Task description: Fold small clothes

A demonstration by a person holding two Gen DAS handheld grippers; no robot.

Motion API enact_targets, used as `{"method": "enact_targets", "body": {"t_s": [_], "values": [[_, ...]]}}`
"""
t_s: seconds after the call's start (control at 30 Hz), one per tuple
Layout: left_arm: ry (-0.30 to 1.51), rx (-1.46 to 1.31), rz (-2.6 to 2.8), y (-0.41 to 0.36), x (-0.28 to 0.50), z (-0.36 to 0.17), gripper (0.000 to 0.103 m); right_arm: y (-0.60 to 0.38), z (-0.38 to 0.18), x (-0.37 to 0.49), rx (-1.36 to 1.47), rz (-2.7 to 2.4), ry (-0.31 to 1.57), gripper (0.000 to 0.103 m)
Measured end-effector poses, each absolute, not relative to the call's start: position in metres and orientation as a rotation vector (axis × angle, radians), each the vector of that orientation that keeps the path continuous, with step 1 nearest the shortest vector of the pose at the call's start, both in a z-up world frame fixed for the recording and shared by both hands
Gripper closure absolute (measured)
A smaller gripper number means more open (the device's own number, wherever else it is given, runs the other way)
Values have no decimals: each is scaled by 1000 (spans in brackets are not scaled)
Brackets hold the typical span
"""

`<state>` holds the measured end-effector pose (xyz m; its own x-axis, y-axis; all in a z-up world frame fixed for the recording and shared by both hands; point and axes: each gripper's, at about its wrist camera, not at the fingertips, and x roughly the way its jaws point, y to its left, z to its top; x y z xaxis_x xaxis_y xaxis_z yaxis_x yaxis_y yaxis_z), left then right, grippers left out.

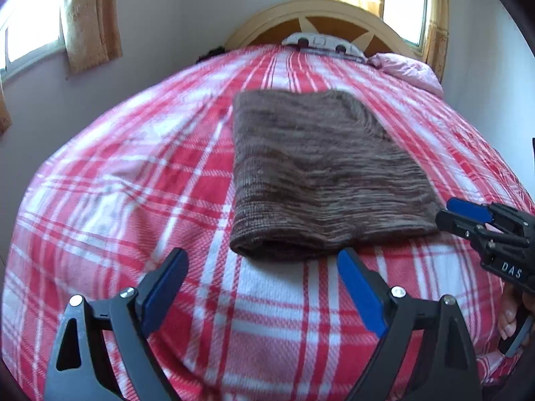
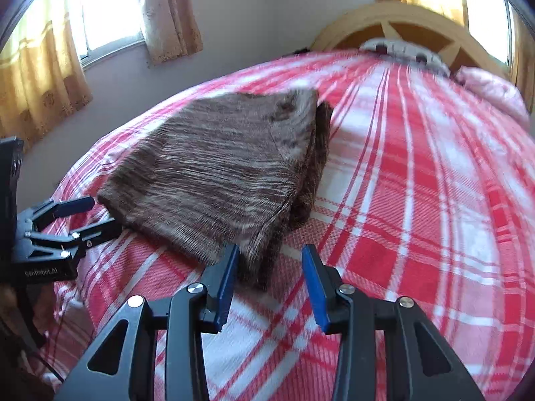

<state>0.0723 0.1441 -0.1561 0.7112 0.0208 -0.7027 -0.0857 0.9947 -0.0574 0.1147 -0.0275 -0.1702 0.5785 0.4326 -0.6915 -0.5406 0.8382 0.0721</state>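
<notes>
A brown striped knitted garment [image 1: 321, 170] lies folded flat in a rectangle on the red and white plaid bedspread [image 1: 133, 173]. It also shows in the right wrist view [image 2: 220, 173], with stacked layers at its right edge. My left gripper [image 1: 262, 260] is open and empty, just short of the garment's near edge. My right gripper [image 2: 270, 257] is open and empty at the garment's near right corner, not holding it. The right gripper also shows in the left wrist view [image 1: 468, 215], and the left gripper in the right wrist view [image 2: 97, 214].
A wooden headboard [image 1: 321, 16] stands at the far end of the bed. A pink pillow [image 1: 411, 70] and a grey patterned cushion [image 1: 321, 43] lie near it. Windows with yellow curtains [image 1: 90, 16] are on the walls behind and to the left.
</notes>
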Motion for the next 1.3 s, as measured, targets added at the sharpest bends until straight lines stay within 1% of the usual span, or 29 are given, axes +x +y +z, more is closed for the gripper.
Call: {"method": "enact_targets", "body": {"t_s": [0.2, 0.33, 0.4, 0.47, 0.73, 0.83, 0.87, 1.3], "values": [[638, -60, 75, 137, 42, -112, 10, -34, -130, 69, -170, 566, 578, 62], [570, -66, 62, 132, 31, -87, 9, -39, -105, 53, -157, 555, 516, 58], [540, -63, 56, 129, 27, -77, 5, -42, -96, 47, -146, 549, 501, 57], [515, -59, 47, 127, 24, -70, 4, -46, -91, 43, -138, 540, 491, 57], [492, -59, 37, 122, 20, -61, 4, -54, -79, 33, -111, 527, 476, 56], [490, -62, 37, 123, 18, -60, 4, -55, -75, 28, -111, 522, 462, 46], [489, -63, 37, 122, 17, -60, 4, -56, -73, 26, -108, 521, 451, 45], [481, -64, 41, 119, 12, -55, 4, -57, -66, 19, -102, 522, 427, 44]]}}
